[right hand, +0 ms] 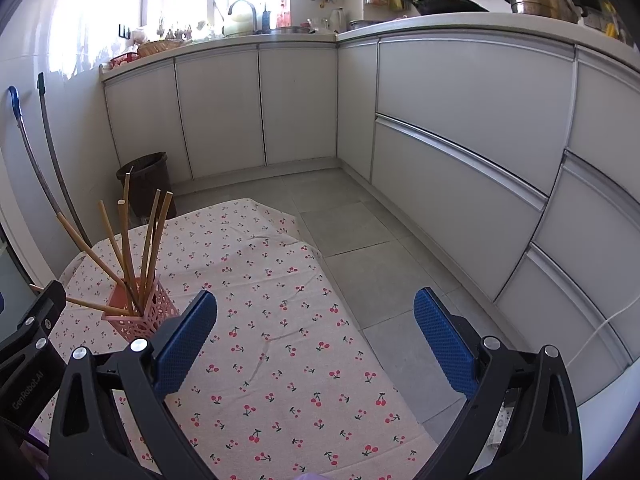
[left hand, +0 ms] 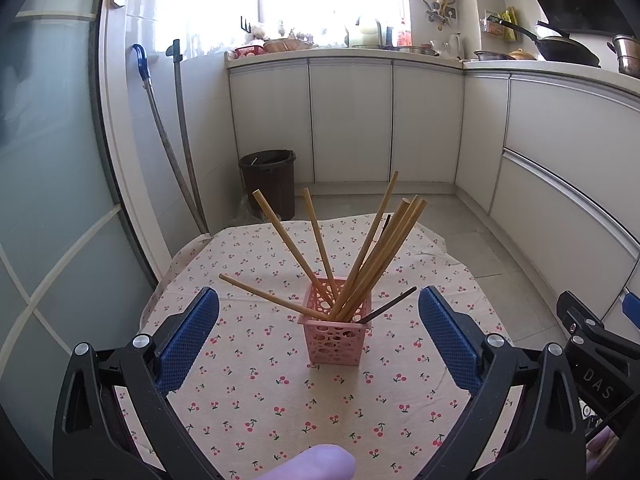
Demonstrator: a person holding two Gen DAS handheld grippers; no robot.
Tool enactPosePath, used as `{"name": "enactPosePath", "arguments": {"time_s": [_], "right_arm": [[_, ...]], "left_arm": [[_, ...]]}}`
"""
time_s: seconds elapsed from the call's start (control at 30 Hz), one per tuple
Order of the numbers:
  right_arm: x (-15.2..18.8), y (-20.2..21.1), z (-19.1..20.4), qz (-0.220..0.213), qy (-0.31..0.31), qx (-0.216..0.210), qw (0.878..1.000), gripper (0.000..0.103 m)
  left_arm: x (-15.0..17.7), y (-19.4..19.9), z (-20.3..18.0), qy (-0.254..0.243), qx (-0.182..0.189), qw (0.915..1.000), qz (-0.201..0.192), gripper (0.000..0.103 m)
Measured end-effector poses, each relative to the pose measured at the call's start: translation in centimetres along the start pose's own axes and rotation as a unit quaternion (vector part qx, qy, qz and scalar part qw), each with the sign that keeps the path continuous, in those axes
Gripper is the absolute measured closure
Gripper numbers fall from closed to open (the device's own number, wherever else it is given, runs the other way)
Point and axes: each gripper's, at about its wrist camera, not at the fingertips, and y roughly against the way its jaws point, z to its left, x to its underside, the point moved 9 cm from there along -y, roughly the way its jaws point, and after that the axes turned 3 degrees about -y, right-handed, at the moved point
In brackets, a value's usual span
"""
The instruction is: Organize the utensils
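Matt wooden chopsticks (left hand: 362, 258) are standing in a pink perforated plastic holder (left hand: 335, 330), with one dark, smoother chopstick (left hand: 386, 306) leaning toward 2 o'clock. A cherry-print cloth (left hand: 280, 392) is lying softly creased underneath. Textured blue rubbery pads (left hand: 188, 338) are lining black matt plastic arms.

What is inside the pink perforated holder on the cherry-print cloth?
The pink holder holds a fan of wooden chopsticks plus a dark chopstick leaning over its rim. Their lower ends and the holder's bottom are hidden by its walls.
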Motion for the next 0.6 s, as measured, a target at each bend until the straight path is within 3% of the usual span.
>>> {"name": "enactPosePath", "arguments": {"time_s": [0.6], "right_arm": [[0.23, -0.41, -0.20, 0.006, -0.001, 0.001, 1.000, 0.007]], "left_arm": [[0.35, -0.40, 0.05, 0.000, -0.002, 1.0000, 0.005, 0.007]]}}
